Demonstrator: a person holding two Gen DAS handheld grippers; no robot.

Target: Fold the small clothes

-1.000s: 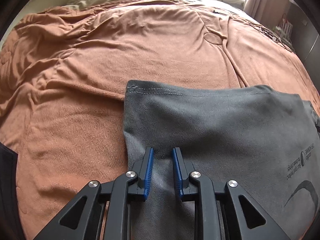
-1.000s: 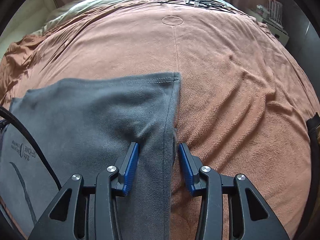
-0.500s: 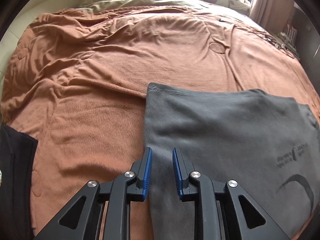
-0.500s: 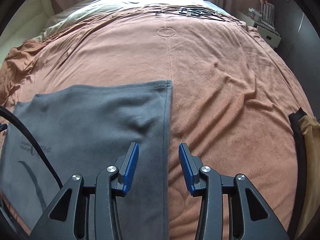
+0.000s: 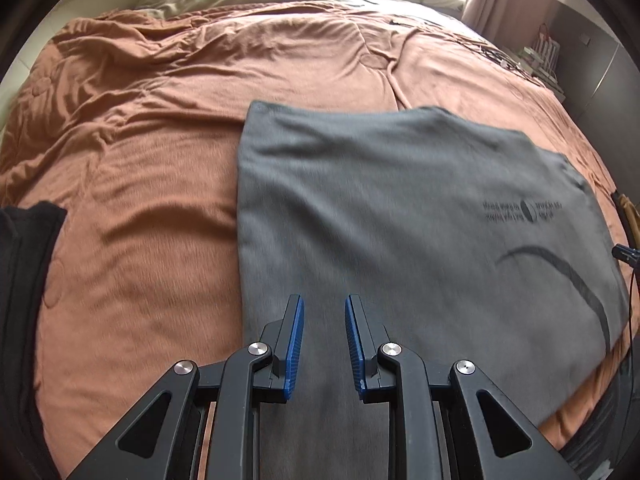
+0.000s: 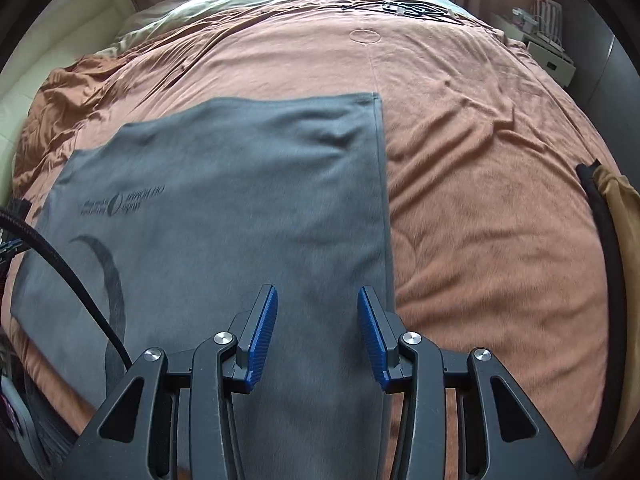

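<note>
Orange-brown bedspread point(image 5: 140, 168) covers the bed and fills both wrist views, with curtains and a bedside unit at the upper edges. On it lies the grey garment point(image 5: 400, 220), spread flat across the centre and lower half of each frame, its hemmed edge toward the top and a dark printed logo point(image 6: 120, 202) facing up. Left claw point(image 5: 323, 334) stands narrowly parted above the garment's left side, nothing between its blue pads. Right claw point(image 6: 316, 332) stands wider, over the garment's right edge, likewise empty. Judged from this layout, the garment appears laid out and smoothed, possibly already doubled once, since no sleeves show; whether it is folded beneath cannot be told. Further folds to a compact packet seem to remain. A dark cloth point(image 5: 24, 280) at the left margin and a tan item point(image 6: 620, 240) at the right margin may await handling.
</note>
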